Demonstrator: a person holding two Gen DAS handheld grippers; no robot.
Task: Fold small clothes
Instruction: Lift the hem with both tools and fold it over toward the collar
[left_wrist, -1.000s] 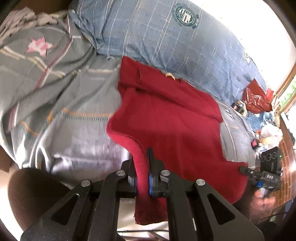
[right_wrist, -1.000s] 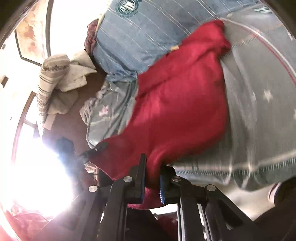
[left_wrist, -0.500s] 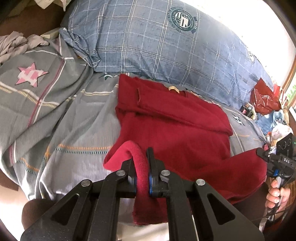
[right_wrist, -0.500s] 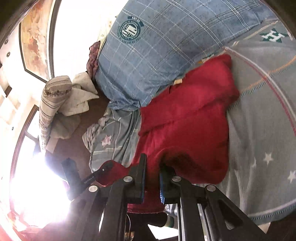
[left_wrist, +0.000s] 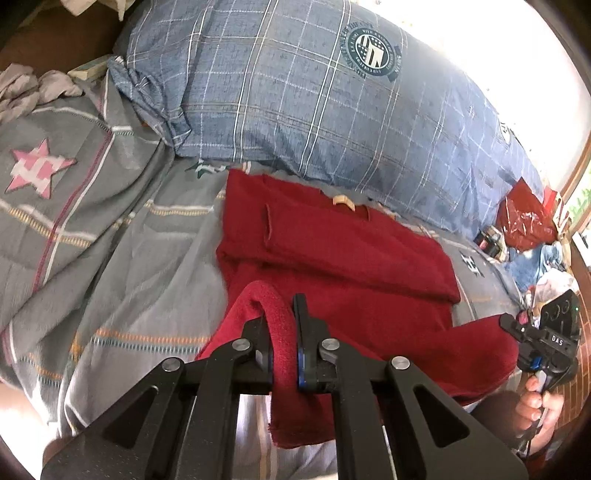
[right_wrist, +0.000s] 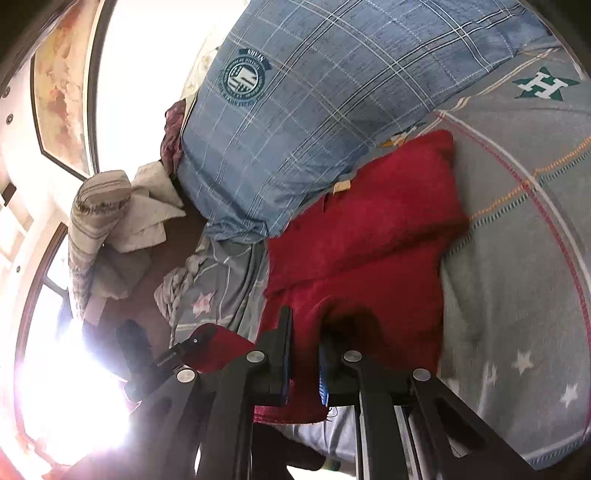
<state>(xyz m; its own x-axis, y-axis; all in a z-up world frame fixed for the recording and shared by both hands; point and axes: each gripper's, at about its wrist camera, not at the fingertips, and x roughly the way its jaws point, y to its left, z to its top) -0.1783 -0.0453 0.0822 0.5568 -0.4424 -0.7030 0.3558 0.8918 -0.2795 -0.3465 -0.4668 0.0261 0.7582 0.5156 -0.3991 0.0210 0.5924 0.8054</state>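
A small red fleece garment (left_wrist: 354, 258) lies on the grey bedspread (left_wrist: 122, 266), its sleeves folded across the chest and a tan neck label toward the pillow. My left gripper (left_wrist: 283, 332) is shut on one bottom corner of the hem, which loops up between the pads. My right gripper (right_wrist: 304, 350) is shut on the other bottom corner of the red garment (right_wrist: 369, 236). The hem hangs lifted between the two grippers near the bed's front edge. In the left wrist view the right gripper (left_wrist: 513, 326) shows at the far right, held by a hand (left_wrist: 535, 402).
A large blue checked pillow (left_wrist: 314, 96) with a round crest lies right behind the garment. A red plastic bag (left_wrist: 524, 218) and clutter sit past the bed's far end. Folded pale cloths (right_wrist: 144, 214) and a striped roll (right_wrist: 92, 218) lie beyond the pillow.
Both grippers have carried the bottom hem up and toward the pillow. The lower part of the garment now lifts off the bedspread and folds over its upper part.
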